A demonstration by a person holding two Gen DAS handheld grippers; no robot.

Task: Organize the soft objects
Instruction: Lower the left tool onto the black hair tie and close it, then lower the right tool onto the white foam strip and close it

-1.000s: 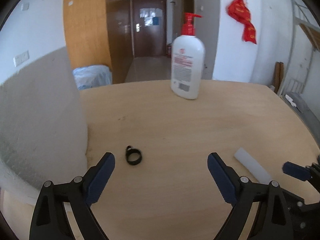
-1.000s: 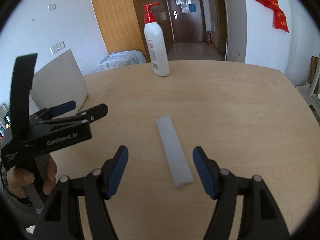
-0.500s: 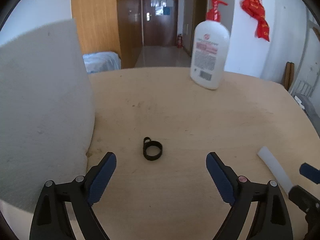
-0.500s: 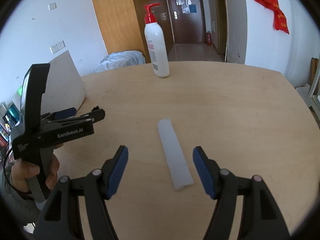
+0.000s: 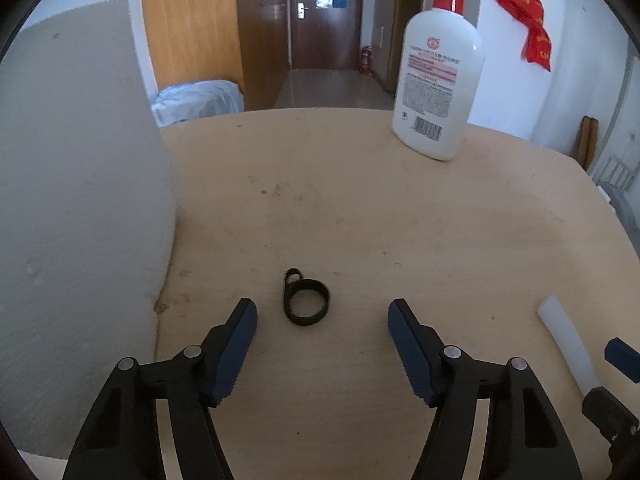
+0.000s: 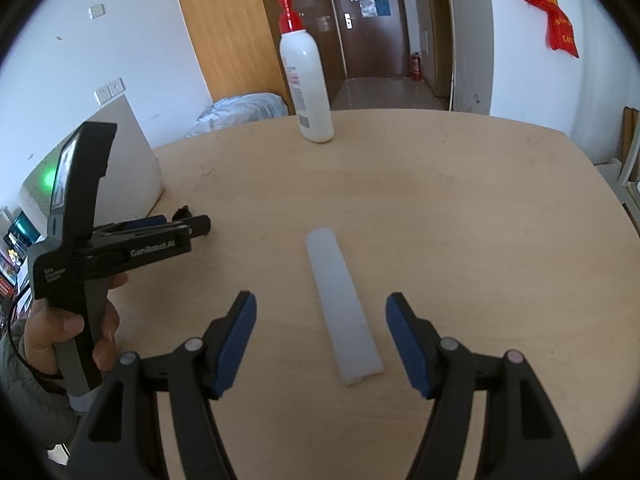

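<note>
the wooden table (image 5: 360, 216) carries a black ring (image 5: 306, 303), white strip (image 6: 342, 304), pump bottle (image 5: 438, 84) and foam block (image 5: 76, 208).

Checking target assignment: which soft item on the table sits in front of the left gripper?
The small black band, just ahead of the left gripper; the white strip lies before the right gripper.

matt wooden table (image 5: 400, 220) — glossy plastic bottle (image 5: 438, 92), rubbery band (image 5: 306, 304).

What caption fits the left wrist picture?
Open left tool lines up over a small black band on the wooden table.
</note>
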